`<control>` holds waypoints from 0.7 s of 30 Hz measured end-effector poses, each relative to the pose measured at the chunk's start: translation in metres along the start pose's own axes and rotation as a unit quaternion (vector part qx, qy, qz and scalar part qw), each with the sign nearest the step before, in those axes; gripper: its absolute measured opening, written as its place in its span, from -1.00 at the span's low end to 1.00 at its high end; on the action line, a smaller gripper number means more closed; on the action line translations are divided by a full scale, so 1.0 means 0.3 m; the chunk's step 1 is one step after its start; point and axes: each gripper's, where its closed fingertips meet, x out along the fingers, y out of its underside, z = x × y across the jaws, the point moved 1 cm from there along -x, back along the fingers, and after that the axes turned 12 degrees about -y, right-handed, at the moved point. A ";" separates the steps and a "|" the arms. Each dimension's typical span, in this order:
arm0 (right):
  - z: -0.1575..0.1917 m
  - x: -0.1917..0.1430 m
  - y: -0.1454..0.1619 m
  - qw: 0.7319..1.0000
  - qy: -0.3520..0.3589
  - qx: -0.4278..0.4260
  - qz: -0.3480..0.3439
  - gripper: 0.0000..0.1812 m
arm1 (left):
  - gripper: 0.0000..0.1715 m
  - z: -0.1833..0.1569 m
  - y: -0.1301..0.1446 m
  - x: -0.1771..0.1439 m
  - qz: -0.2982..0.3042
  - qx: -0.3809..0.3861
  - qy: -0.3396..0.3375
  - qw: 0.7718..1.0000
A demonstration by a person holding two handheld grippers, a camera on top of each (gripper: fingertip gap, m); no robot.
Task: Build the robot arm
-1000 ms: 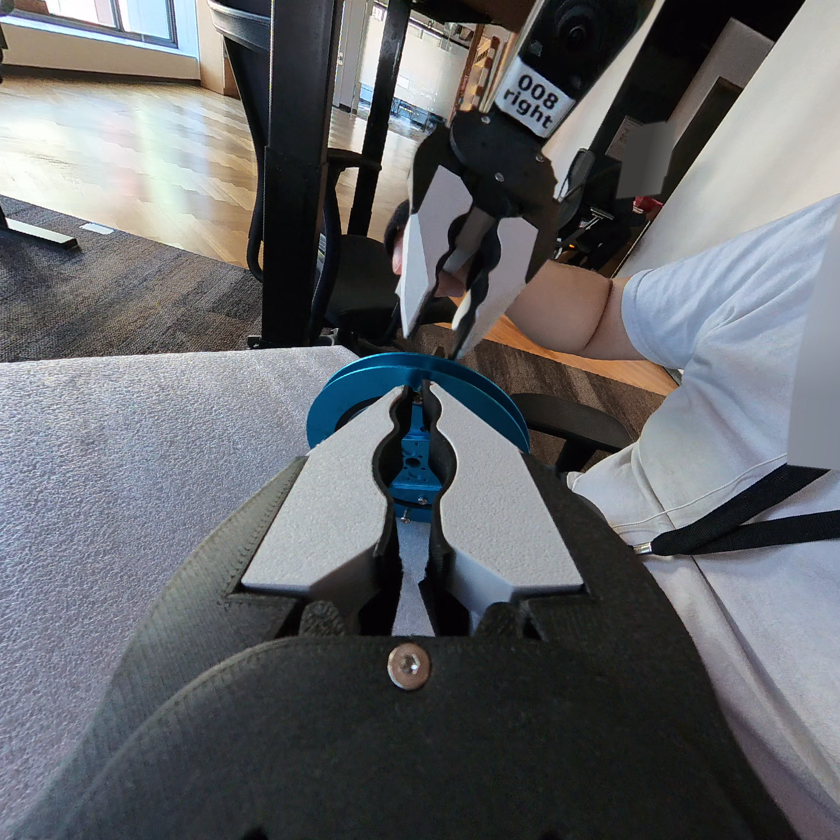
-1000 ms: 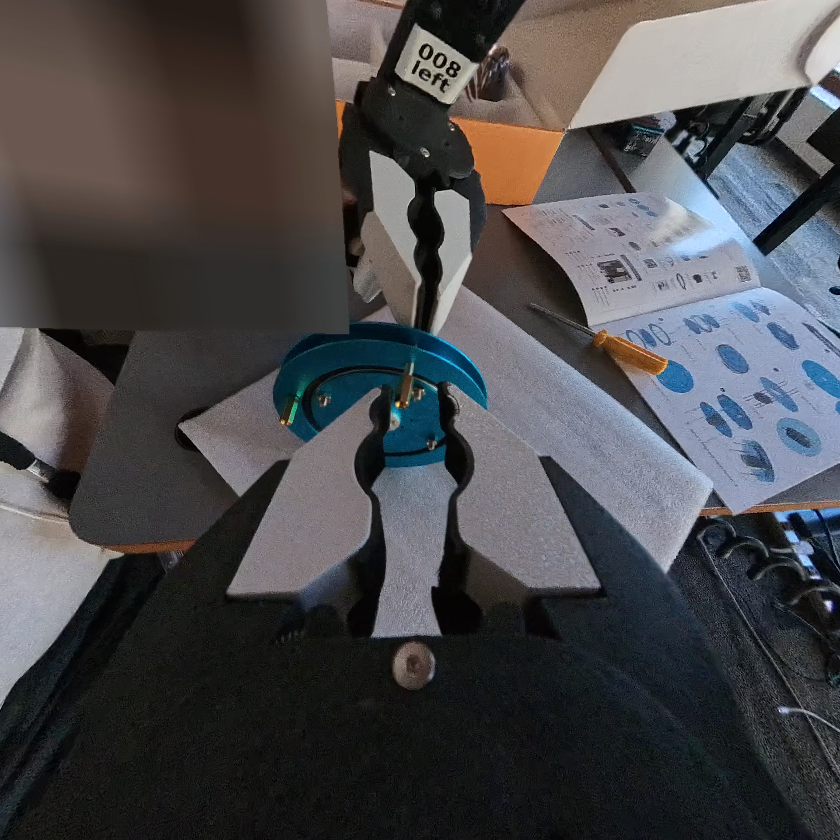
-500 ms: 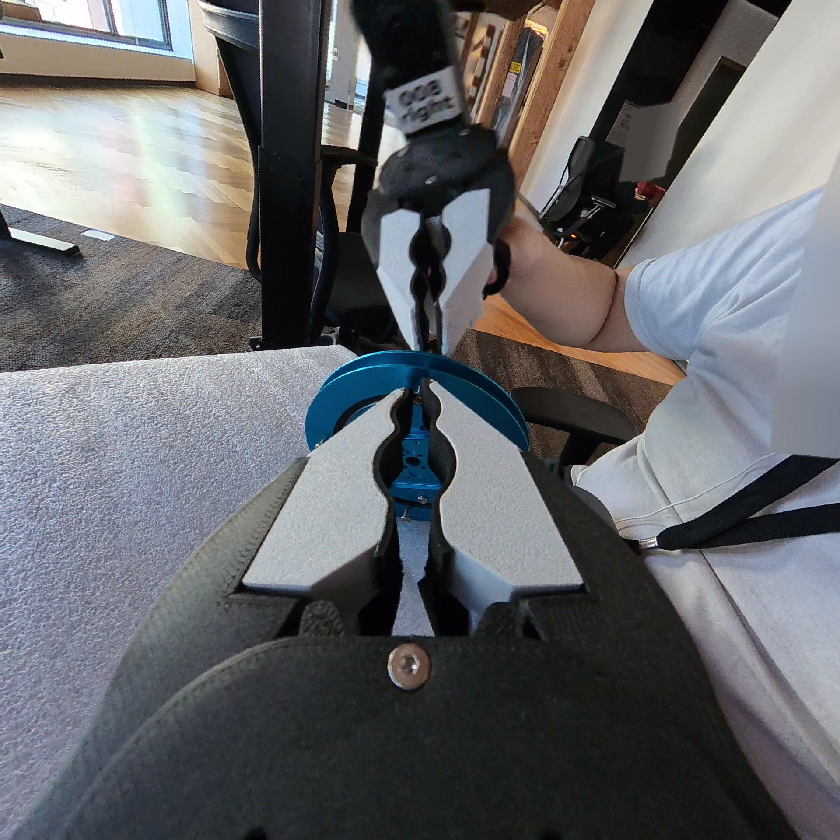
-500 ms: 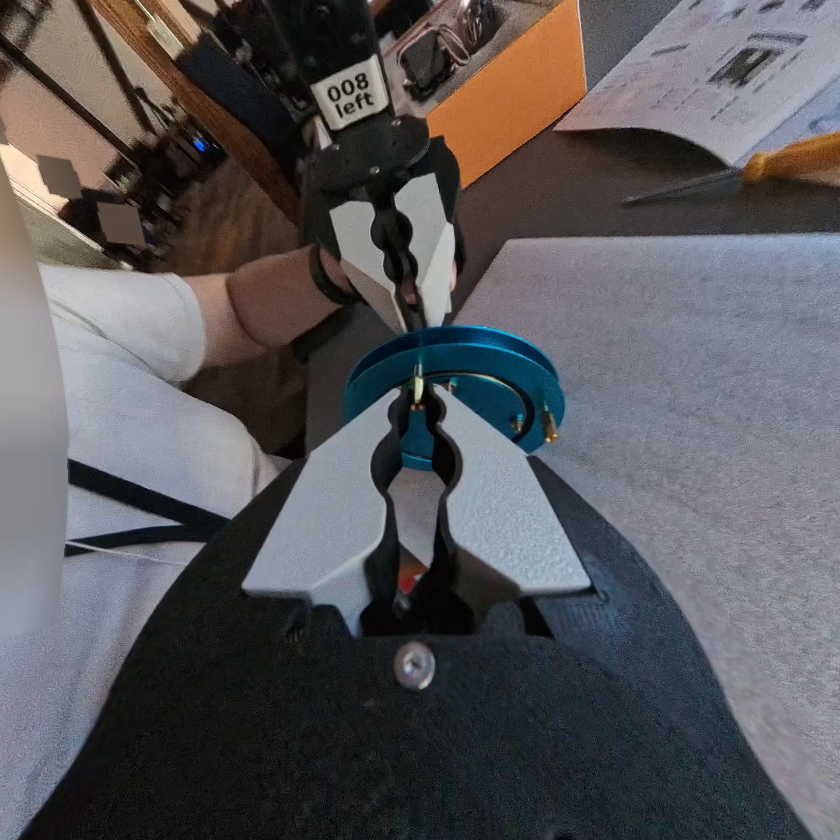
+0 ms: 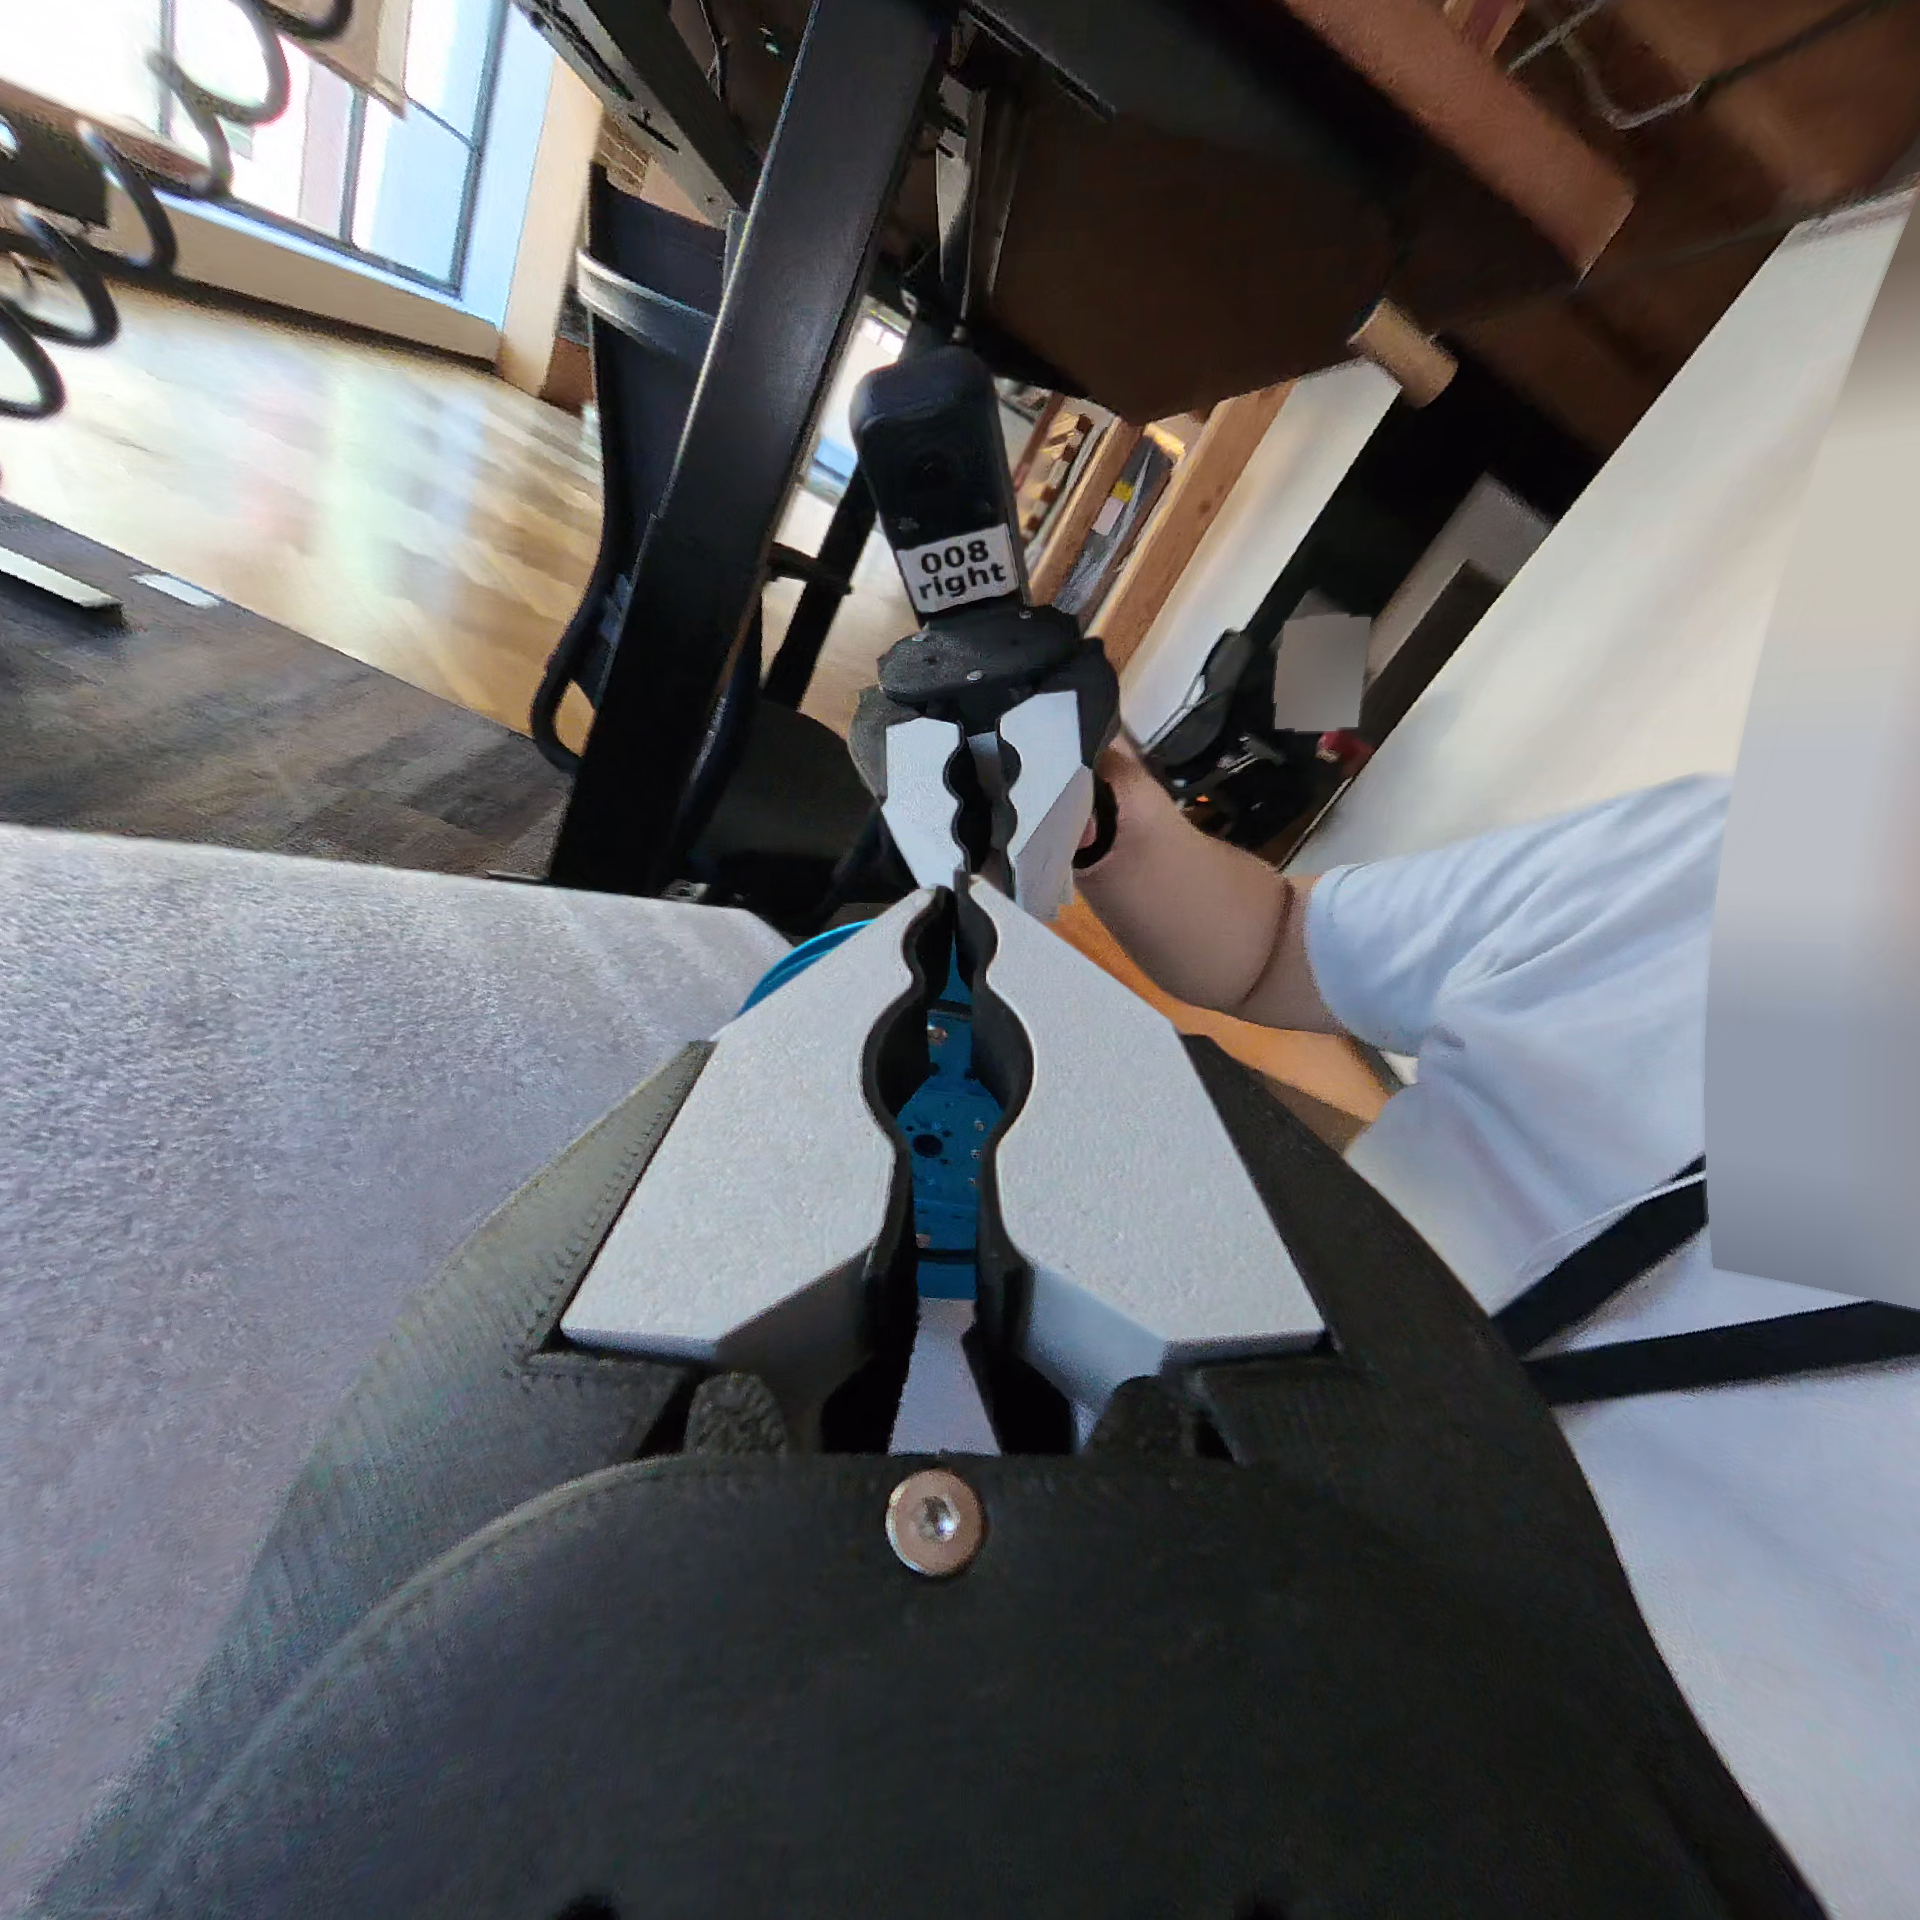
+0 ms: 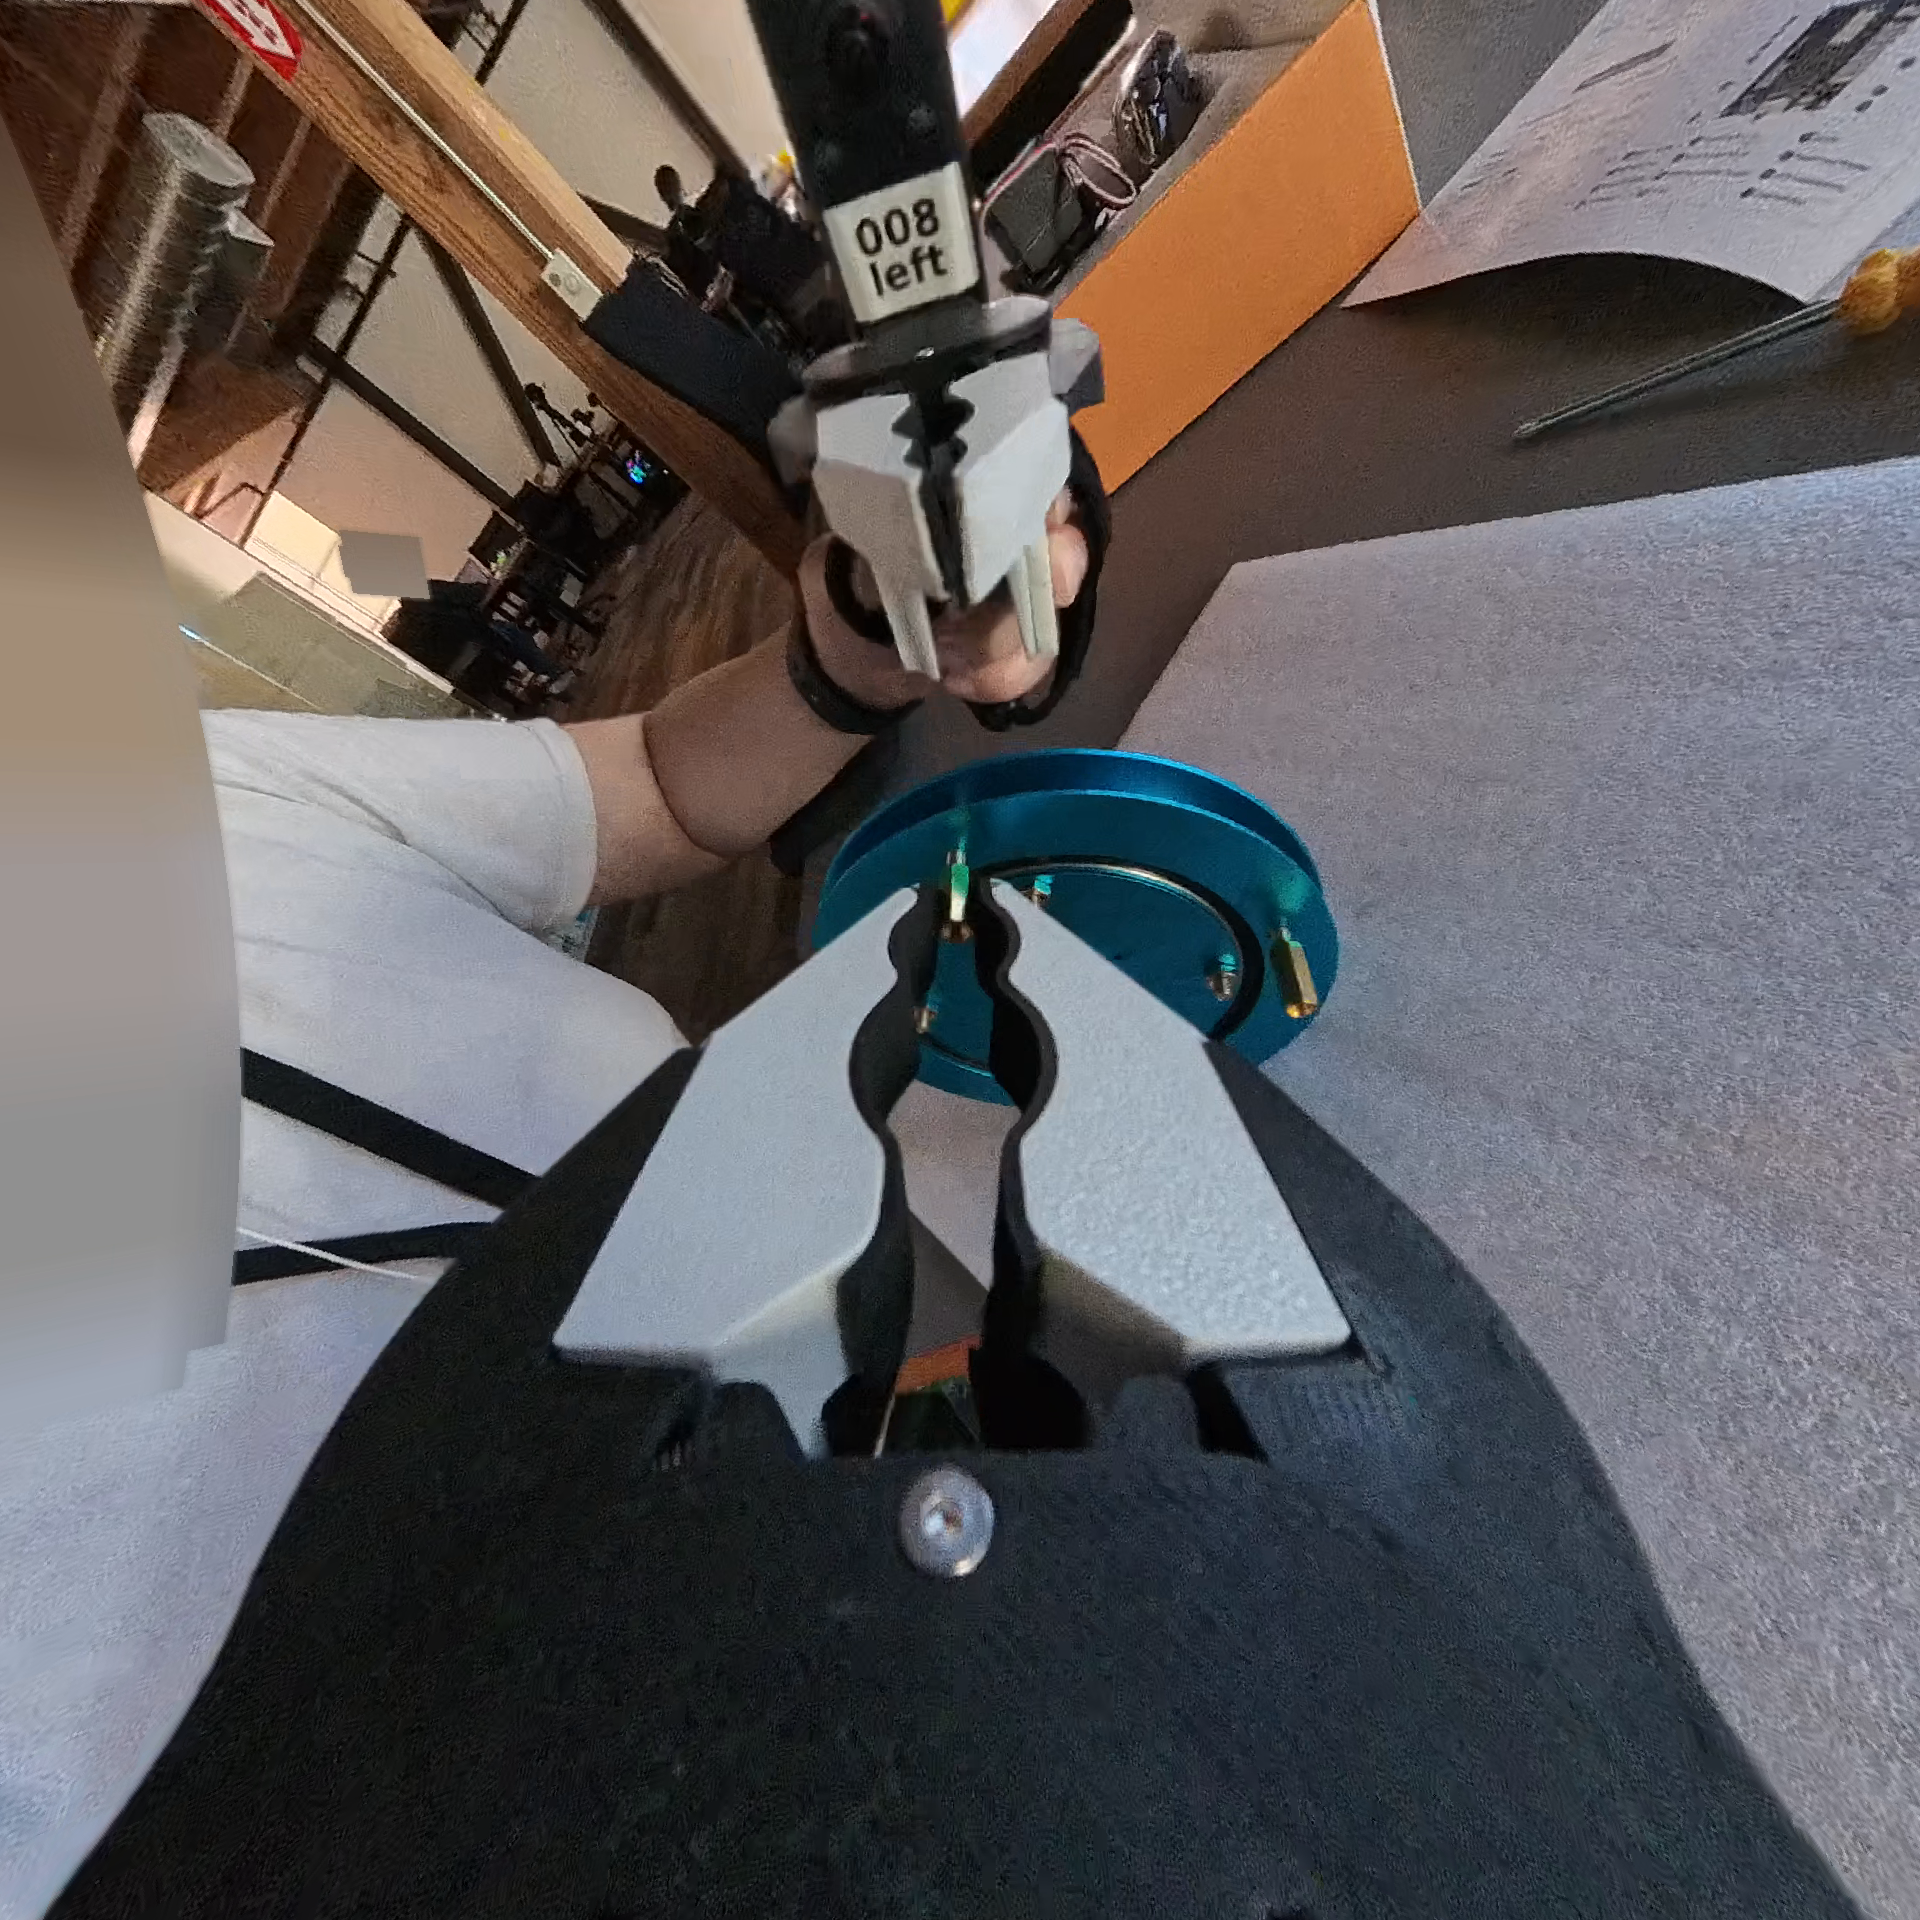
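A blue metal disc (image 6: pixel 1122 831) lies flat on a white foam sheet (image 6: pixel 1558 935), with brass standoffs standing on it. My right gripper (image 6: pixel 961 904) is shut on one upright standoff (image 6: pixel 954 899) near the disc's rim; another standoff (image 6: pixel 1294 971) stands free to the right. My left gripper (image 5: pixel 954 904) is shut and empty. In the right wrist view the left gripper (image 6: pixel 966 613) hangs above and beyond the disc without touching it. In the left wrist view the disc (image 5: pixel 940 1132) shows through the gap between my fingers, and the right gripper (image 5: pixel 982 883) is just past my fingertips.
The foam sheet lies on a dark table (image 6: pixel 1351 416). An orange box (image 6: pixel 1247 260), an open booklet (image 6: pixel 1662 135) and an orange-handled screwdriver (image 6: pixel 1881 291) are at the back right. The person's arm (image 6: pixel 675 779) and white shirt are on the left. The left gripper's tips are roughly 6 centimeters from the right gripper's. Left tips and right tips are each some 25 centimeters from the orange-handled screwdriver (image 6: pixel 1881 291).
The right gripper has shut on the standoff. The left gripper has come off the disc's rim and lifted up and away, still shut.
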 end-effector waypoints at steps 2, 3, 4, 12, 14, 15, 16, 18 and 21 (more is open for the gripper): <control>0.003 0.005 0.001 1.000 0.007 -0.013 0.004 -0.95 | -0.93 0.017 0.011 -0.013 0.020 -0.028 -0.003 0.999; 0.002 0.005 -0.001 1.000 0.011 -0.019 0.006 -0.95 | -0.87 0.025 0.029 -0.014 0.039 -0.035 -0.008 0.999; 0.000 0.004 -0.002 0.999 0.017 -0.027 0.007 -0.95 | -0.84 0.026 0.045 -0.012 0.056 -0.043 -0.007 0.997; -0.013 -0.005 -0.010 0.998 0.044 -0.049 0.009 -0.95 | -0.80 0.009 0.119 0.037 0.113 -0.100 0.006 0.989; -0.015 -0.007 -0.012 0.998 0.047 -0.051 0.007 -0.95 | -0.92 -0.003 0.115 0.037 0.109 -0.101 0.020 0.989; -0.013 -0.005 -0.013 0.997 0.046 -0.055 0.007 -0.95 | -0.92 -0.007 0.117 0.038 0.110 -0.103 0.022 0.988; -0.011 0.000 -0.012 0.997 0.045 -0.061 0.010 -0.95 | -0.88 -0.008 0.122 0.039 0.114 -0.103 0.023 0.988; -0.008 0.010 -0.009 0.996 0.049 -0.079 0.019 -0.95 | -0.87 -0.013 0.129 0.044 0.117 -0.108 0.028 0.987; -0.011 0.009 -0.015 0.993 0.066 -0.098 0.022 -0.95 | -0.95 -0.020 0.128 0.044 0.116 -0.101 0.032 0.988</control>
